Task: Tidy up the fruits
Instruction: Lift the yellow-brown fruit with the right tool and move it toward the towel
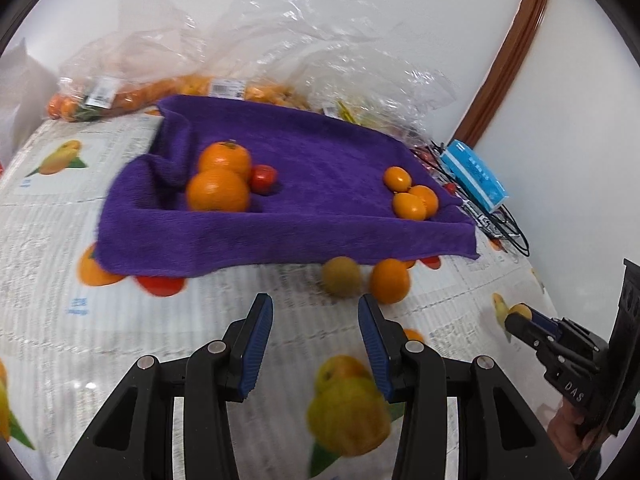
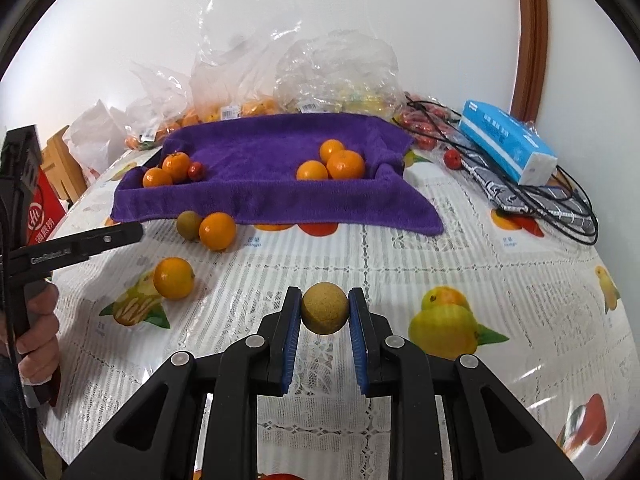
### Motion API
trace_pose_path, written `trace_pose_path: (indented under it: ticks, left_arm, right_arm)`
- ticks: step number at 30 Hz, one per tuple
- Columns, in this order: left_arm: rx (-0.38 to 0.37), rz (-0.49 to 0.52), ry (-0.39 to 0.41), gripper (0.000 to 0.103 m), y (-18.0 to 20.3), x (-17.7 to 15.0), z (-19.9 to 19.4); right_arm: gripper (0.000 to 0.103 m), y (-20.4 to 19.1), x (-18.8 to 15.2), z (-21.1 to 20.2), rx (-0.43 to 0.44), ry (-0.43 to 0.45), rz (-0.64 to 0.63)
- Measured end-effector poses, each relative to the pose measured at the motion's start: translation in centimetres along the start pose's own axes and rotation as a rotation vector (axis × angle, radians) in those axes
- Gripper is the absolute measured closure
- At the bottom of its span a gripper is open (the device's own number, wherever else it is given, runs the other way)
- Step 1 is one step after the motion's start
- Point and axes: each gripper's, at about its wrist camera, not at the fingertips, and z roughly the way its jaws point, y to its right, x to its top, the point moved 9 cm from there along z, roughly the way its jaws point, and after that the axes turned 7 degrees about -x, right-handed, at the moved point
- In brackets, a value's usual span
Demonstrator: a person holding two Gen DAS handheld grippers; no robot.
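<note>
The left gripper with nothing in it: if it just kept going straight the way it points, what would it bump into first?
Probably the brown fruit beside an orange at the purple cloth's near edge. The left gripper aims about there, though depth is unclear.

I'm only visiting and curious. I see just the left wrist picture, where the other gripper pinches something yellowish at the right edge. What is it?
Observer: The right gripper is shut on a small round brown fruit with rough skin.
Visitor: Is any fruit hidden from me?
Observer: A lone orange lies on the tablecloth, below the tip of the left gripper. Your own finger hides nearly all of it.
Visitor: What carries my gripper?
Observer: A hand grips its handle.
</note>
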Motion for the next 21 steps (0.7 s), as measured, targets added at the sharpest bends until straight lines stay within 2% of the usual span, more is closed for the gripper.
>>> trace_pose_path:
  ticks: [5, 13, 21]
  left_arm:
    - [0.011, 0.017, -0.029, 0.063, 0.7, 0.6, 1.8]
    - [0.006, 0.014, -0.091, 0.072, 0.8, 0.8, 4.3]
    - [0.019, 0.046, -0.087, 0.074, 1.2, 1.2, 5.2]
  right_arm:
    - [0.079, 0.5, 0.4, 0.1, 0.000, 0.006, 0.001]
    - [0.079, 2.0, 0.1, 1.1, 0.006, -0.007, 0.036]
    - [0.079, 2.5, 0.3, 1.9, 0.016, -0.008, 0.052]
